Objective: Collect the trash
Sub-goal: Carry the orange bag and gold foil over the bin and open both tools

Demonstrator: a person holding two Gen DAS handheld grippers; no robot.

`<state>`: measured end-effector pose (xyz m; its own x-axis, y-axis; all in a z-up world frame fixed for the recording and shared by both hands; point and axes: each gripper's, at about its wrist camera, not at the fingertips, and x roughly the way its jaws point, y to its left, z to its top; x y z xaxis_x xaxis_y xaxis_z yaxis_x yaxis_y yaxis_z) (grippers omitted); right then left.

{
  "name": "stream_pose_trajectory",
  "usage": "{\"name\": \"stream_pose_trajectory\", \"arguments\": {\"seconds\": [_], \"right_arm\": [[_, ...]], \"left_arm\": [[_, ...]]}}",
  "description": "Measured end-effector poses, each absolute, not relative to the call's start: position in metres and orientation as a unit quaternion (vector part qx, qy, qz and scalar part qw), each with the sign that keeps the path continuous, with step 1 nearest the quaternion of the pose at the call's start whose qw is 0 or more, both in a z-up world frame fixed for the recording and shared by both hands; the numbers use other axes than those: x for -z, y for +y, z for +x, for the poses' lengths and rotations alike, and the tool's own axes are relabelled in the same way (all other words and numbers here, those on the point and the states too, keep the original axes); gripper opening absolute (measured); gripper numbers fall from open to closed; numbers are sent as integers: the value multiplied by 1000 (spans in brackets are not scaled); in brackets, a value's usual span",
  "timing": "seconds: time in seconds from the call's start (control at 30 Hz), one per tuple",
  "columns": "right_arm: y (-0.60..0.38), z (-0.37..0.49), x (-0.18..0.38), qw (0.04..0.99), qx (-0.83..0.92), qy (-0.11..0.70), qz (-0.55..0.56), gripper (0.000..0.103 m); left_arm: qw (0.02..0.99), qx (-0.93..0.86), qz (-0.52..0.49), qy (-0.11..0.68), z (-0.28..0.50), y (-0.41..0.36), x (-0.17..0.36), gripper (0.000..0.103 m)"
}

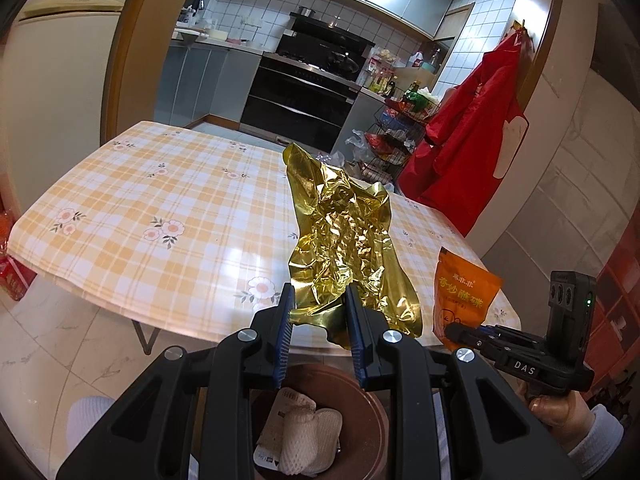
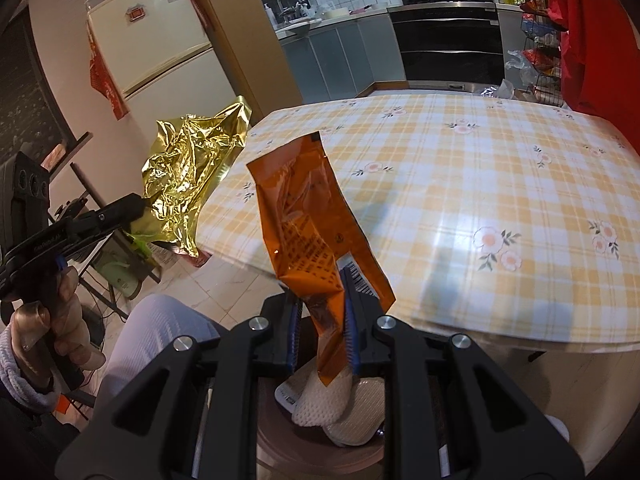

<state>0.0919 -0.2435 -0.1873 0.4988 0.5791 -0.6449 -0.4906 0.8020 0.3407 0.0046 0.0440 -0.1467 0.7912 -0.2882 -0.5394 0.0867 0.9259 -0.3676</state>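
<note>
My left gripper (image 1: 319,295) is shut on the lower edge of a crumpled gold foil wrapper (image 1: 344,228), which stands up above the table's near edge. From the right wrist the same gold foil wrapper (image 2: 188,172) shows at the left, held by the left gripper (image 2: 138,208). My right gripper (image 2: 320,296) is shut on an orange snack packet (image 2: 304,216); that orange snack packet (image 1: 464,300) appears at the right in the left wrist view. Below both grippers sits a brown bin (image 1: 372,404) with white foam netting (image 2: 324,400) and paper trash inside.
The table (image 1: 160,200) has a yellow checked floral cloth. A red garment (image 1: 472,140) hangs on the wall at the right, beside a wire rack (image 1: 392,140) of groceries. Behind lie a kitchen with an oven (image 1: 300,96) and a fridge (image 2: 160,40). A person's knee (image 2: 156,332) is near the bin.
</note>
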Motion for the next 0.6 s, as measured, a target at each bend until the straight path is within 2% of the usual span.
{"name": "stream_pose_trajectory", "arguments": {"seconds": [0.3, 0.6], "right_arm": [[-240, 72, 191, 857, -320, 398, 70, 22], [-239, 73, 194, 853, -320, 404, 86, 40]], "left_arm": [[935, 94, -162, 302, -22, 51, 147, 25], [936, 91, -161, 299, -25, 53, 146, 25]]}}
